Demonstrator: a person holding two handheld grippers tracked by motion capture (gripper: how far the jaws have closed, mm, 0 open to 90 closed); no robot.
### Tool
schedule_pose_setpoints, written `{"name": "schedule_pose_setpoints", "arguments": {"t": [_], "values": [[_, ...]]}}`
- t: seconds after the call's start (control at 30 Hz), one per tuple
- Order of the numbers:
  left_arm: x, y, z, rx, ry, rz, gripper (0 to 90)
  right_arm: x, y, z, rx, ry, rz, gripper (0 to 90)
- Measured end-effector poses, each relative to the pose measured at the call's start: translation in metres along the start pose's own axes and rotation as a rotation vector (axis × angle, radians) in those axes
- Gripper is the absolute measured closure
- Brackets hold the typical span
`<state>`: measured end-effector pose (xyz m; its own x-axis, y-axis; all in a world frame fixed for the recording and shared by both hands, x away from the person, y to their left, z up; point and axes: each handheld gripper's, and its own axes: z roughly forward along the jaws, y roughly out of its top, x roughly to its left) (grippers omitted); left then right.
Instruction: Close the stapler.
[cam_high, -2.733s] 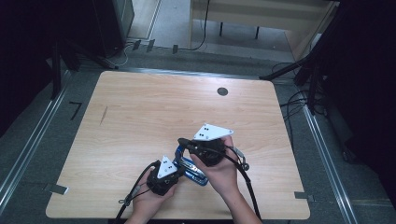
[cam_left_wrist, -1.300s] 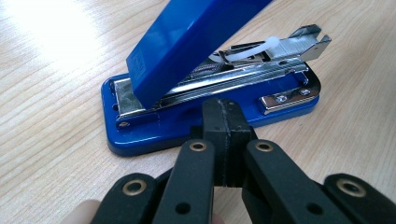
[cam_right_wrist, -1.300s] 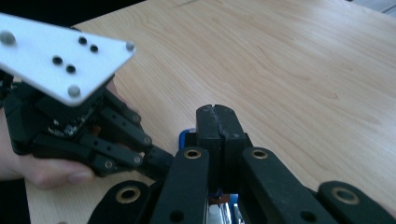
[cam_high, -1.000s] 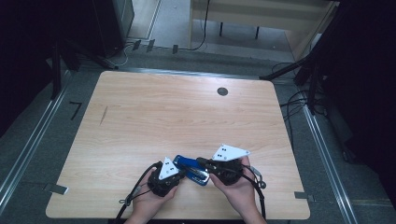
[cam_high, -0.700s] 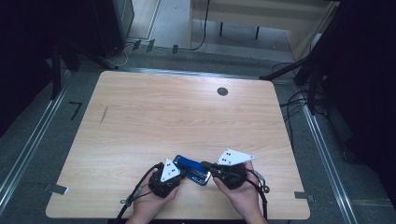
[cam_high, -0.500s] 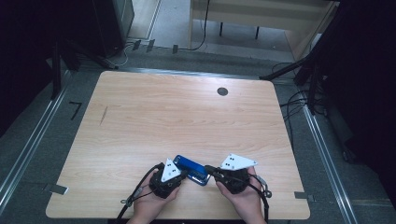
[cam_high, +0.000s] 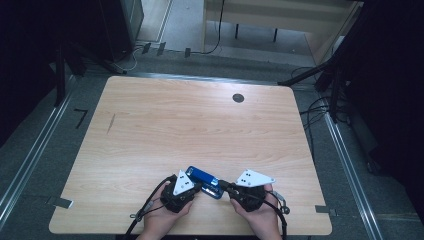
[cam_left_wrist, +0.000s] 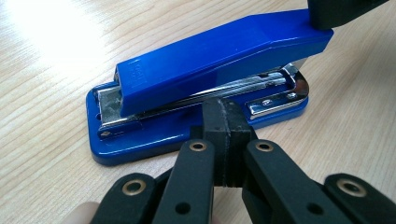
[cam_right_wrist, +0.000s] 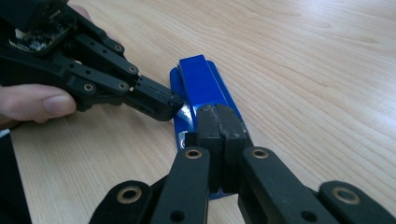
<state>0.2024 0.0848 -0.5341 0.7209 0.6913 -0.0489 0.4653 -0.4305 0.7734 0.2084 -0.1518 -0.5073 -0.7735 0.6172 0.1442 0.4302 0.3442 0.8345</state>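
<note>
Near table edge: left gripper (cam_left_wrist: 223, 135), jaws pressed together with nothing between them, noses into the side of the blue stapler (cam_left_wrist: 205, 79) at its metal magazine, probably to brace it against sliding. Right gripper (cam_right_wrist: 215, 135), likewise closed and empty, lies on the stapler's raised front end, looks set to press the top arm down; whether it bears down yet I can't tell. Stapler lies flat on the wooden table (cam_high: 200, 125) between both grippers, near the person's edge; rest of top bare apart from a dark round grommet (cam_high: 238, 98) far back.
</note>
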Motion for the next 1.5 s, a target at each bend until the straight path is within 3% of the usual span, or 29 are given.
{"name": "schedule_pose_setpoints", "arguments": {"t": [0.07, 0.17, 0.27, 0.37, 0.47, 0.7, 0.87, 1.07, 1.33, 1.37, 1.47, 1.5], "values": [[0.0, 0.0, 0.0, 0.001, 0.0, 0.0, 90.0, 0.002, -0.001, 0.001, 0.015, -0.025, -0.007, 90.0], [0.001, 0.0, 0.0, 0.0, -0.003, -0.005, 90.0, 0.001, -0.003, 0.0, 0.01, -0.022, 0.022, 90.0], [0.001, 0.0, 0.0, -0.001, -0.003, -0.006, 90.0, 0.002, -0.002, 0.0, 0.02, -0.031, 0.011, 90.0], [0.002, 0.0, -0.001, 0.001, -0.013, -0.01, 90.0, 0.014, -0.005, -0.003, -0.014, -0.105, -0.007, 90.0], [0.004, -0.001, -0.002, -0.002, -0.02, -0.02, 90.0, 0.016, -0.006, -0.006, -0.052, -0.066, 0.015, 90.0], [0.004, -0.002, -0.003, -0.008, -0.025, -0.015, 90.0, 0.016, -0.014, -0.004, -0.035, -0.033, 0.028, 90.0], [0.005, -0.004, -0.008, -0.022, -0.041, -0.016, 90.0, 0.019, -0.015, -0.002, -0.025, -0.035, 0.024, 90.0], [0.015, -0.008, -0.019, -0.043, -0.05, -0.067, 90.0, 0.024, -0.024, 0.001, 0.003, -0.02, 0.037, 90.0], [0.034, -0.017, -0.039, -0.084, -0.001, -0.121, 90.0, 0.027, -0.027, 0.01, 0.046, -0.006, 0.039, 90.0], [0.038, -0.019, -0.041, -0.101, 0.006, -0.123, 84.6, 0.027, -0.028, 0.011, 0.047, -0.004, 0.038, 90.0], [0.045, -0.023, -0.045, -0.102, 0.033, -0.116, 80.3, 0.028, -0.028, 0.014, 0.062, -0.001, 0.04, 90.0], [0.05, -0.024, -0.049, -0.115, 0.05, -0.13, 77.8, 0.028, -0.029, 0.016, 0.068, -0.005, 0.032, 90.0]]}}
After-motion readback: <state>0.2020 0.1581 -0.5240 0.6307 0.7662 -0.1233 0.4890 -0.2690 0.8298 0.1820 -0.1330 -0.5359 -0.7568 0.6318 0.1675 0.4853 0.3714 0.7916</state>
